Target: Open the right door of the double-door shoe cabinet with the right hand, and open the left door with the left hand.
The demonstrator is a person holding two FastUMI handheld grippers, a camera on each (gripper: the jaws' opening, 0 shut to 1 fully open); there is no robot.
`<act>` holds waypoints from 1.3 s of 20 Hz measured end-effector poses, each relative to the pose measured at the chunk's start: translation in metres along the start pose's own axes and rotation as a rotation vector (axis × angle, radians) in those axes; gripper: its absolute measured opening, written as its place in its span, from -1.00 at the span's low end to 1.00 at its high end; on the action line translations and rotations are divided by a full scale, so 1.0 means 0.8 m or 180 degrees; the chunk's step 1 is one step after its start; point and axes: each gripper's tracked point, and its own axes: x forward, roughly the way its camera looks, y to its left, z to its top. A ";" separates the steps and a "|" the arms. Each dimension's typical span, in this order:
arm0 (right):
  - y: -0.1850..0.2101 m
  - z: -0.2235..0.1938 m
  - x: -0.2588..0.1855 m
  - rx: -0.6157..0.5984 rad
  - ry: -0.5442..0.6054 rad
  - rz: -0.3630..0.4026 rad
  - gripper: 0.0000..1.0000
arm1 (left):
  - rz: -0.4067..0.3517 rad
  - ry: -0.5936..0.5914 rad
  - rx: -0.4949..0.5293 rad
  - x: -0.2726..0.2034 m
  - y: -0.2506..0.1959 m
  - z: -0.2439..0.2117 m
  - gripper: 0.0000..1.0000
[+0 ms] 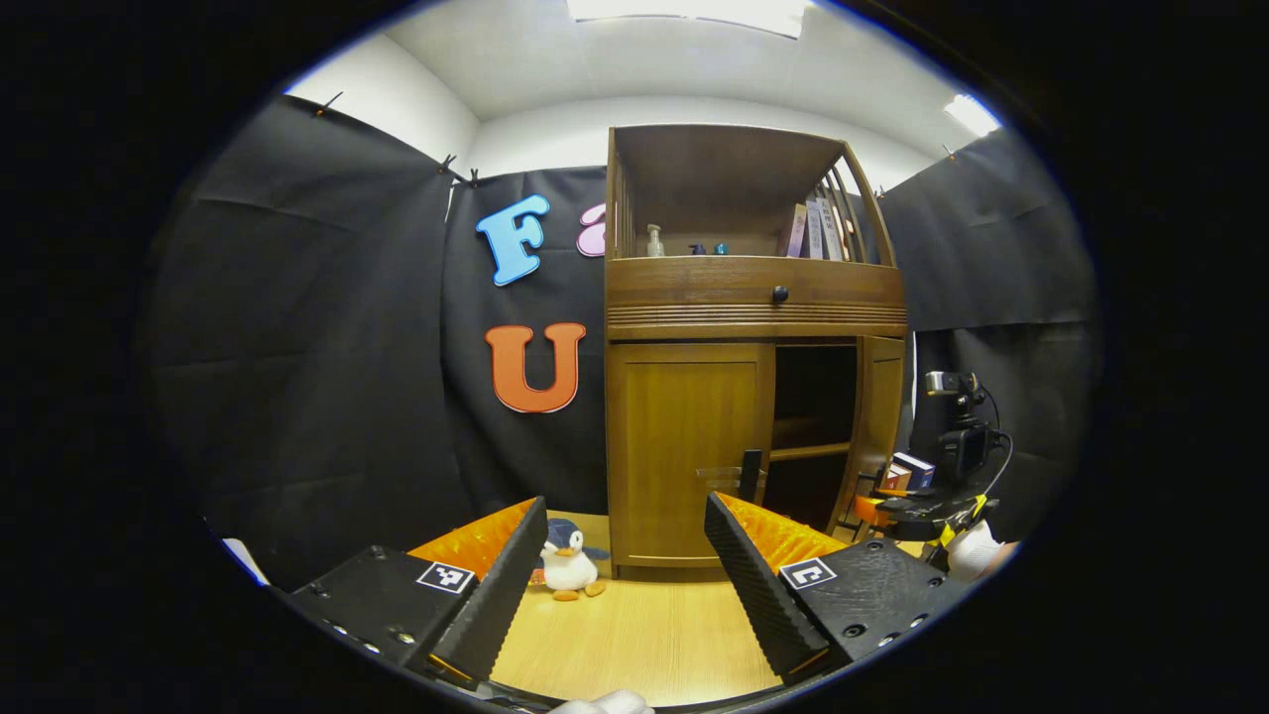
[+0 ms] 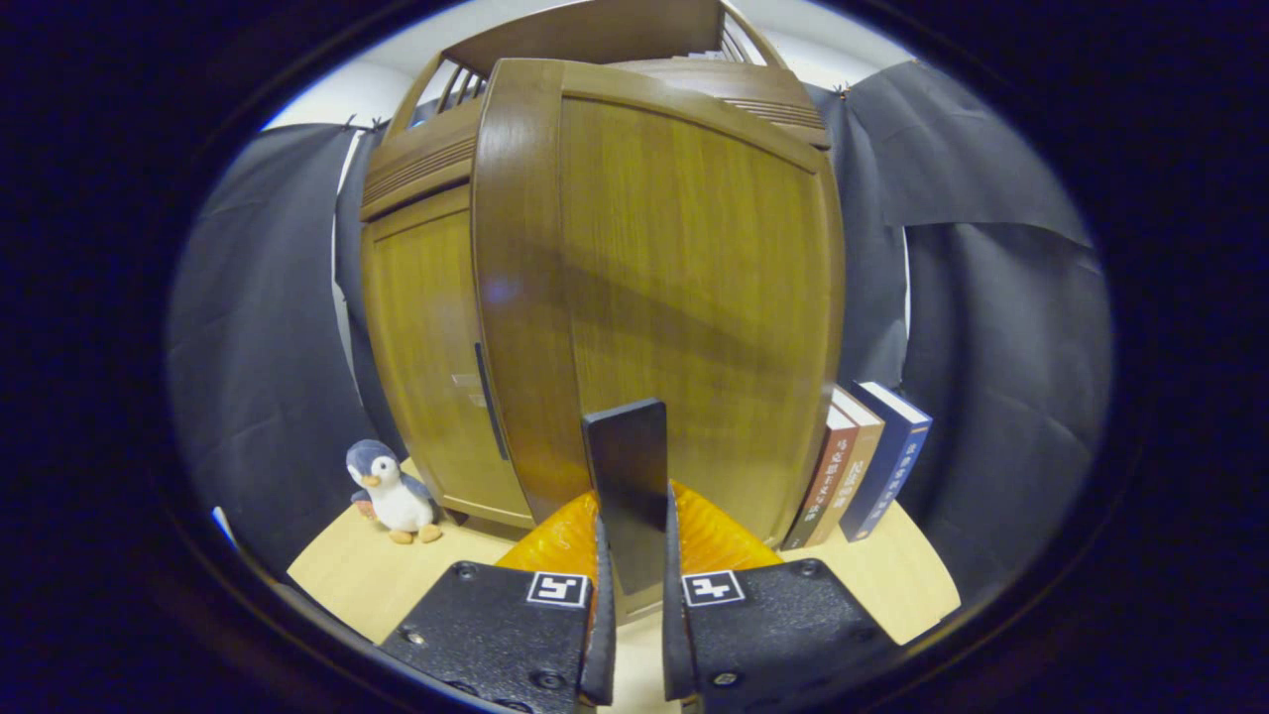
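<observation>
In the left gripper view the wooden shoe cabinet (image 1: 753, 297) stands ahead. Its left door (image 1: 684, 446) is closed, with a dark handle (image 1: 750, 474) at its inner edge. Its right door (image 1: 880, 416) is swung outward, baring dark shelves. My left gripper (image 1: 627, 506) is open and empty, a short way in front of the left door. The right gripper (image 1: 877, 506) shows farther off at the right door's edge. In the right gripper view the right door (image 2: 684, 297) looms close, and my right gripper (image 2: 632, 526) is shut on its black handle (image 2: 627, 466). The left door (image 2: 426, 367) stays closed.
A plush penguin (image 1: 567, 565) sits on the light wood floor (image 1: 644, 635) left of the cabinet base. Several books (image 2: 863, 466) lean beside the open door on the right. A drawer with a dark knob (image 1: 779, 294) sits above the doors, and bottles and books fill the top shelf.
</observation>
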 end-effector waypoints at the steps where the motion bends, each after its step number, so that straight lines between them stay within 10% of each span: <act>1: -0.005 -0.001 -0.007 0.0005 0.0001 -0.0016 -0.57 | -0.0023 0.0006 0.0002 -0.001 -0.001 -0.001 0.92; 26: -0.177 -0.014 -0.095 0.0115 -0.0037 -0.0525 -0.92 | -0.0670 0.0076 0.0104 -0.013 -0.024 -0.004 0.92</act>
